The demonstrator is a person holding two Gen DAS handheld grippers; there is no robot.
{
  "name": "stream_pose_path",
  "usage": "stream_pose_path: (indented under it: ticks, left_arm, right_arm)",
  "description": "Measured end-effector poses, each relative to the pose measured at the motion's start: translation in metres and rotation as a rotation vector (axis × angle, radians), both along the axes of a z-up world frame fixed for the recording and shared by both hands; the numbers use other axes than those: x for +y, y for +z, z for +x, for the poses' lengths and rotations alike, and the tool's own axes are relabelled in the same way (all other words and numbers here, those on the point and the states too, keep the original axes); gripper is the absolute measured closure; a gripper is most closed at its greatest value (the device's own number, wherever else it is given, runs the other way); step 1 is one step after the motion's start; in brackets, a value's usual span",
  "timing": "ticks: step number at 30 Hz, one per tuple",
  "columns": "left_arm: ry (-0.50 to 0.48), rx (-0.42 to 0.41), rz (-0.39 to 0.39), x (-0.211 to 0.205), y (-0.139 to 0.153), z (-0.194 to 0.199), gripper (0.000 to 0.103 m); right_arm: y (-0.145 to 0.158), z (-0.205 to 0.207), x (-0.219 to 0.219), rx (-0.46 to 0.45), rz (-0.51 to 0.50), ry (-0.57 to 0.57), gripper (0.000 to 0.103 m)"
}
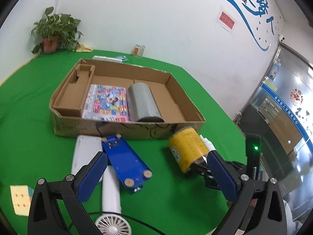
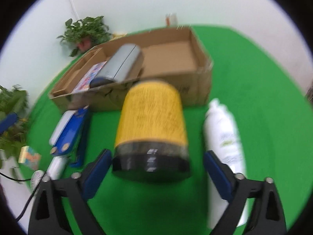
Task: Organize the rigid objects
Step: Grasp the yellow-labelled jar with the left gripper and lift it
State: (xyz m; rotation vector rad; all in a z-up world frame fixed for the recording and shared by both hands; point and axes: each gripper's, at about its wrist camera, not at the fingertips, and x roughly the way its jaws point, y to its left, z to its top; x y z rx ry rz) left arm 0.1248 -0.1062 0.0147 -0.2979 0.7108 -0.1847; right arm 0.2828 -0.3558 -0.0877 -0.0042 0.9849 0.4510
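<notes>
Yellow canister (image 2: 151,121) lies on its side on the green cloth (image 2: 254,74), its black cap end between the right gripper (image 2: 157,173) pads, which stand apart from it on both sides: spread, gripping nothing. It looks stiff, smooth and round, so probably prone to roll or slip; a hold across the black band near the cap seems safest. Right of the fingers lies a white bottle (image 2: 225,129); beyond, the cardboard box (image 2: 172,58). The left gripper (image 1: 156,178) is also spread and empty, above a blue board (image 1: 127,160).
</notes>
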Motion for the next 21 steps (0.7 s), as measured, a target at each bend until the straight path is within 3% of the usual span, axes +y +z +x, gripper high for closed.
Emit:
stream_pose_path:
  ticks: [2,5,10,12,16,21]
  left_arm:
    - [-0.013,0.016,-0.024,-0.002,-0.006,-0.004,0.001]
    - [-0.046,0.050,-0.057,-0.006,-0.014,-0.006,0.001]
    - [-0.169,0.148,-0.170,-0.022,-0.032,-0.003,0.001]
    - [-0.227,0.187,-0.189,-0.036,-0.039,-0.001,0.001]
    - [-0.338,0.269,-0.219,-0.058,-0.056,0.003,0.001]
    - [-0.378,0.402,-0.264,-0.067,-0.086,0.012,0.003]
  right_arm:
    - [-0.001,-0.004,0.000,0.004,0.015,-0.008,0.018]
    - [0.001,-0.018,0.004,-0.024,-0.047,0.008,0.018]
    - [0.008,-0.062,-0.006,-0.070,-0.163,0.046,0.018]
    - [0.005,-0.085,-0.007,-0.048,-0.171,0.093,0.016]
    - [0.009,-0.118,-0.012,-0.043,-0.084,0.204,0.016]
    - [0.022,-0.119,-0.036,0.053,0.150,0.178,0.016]
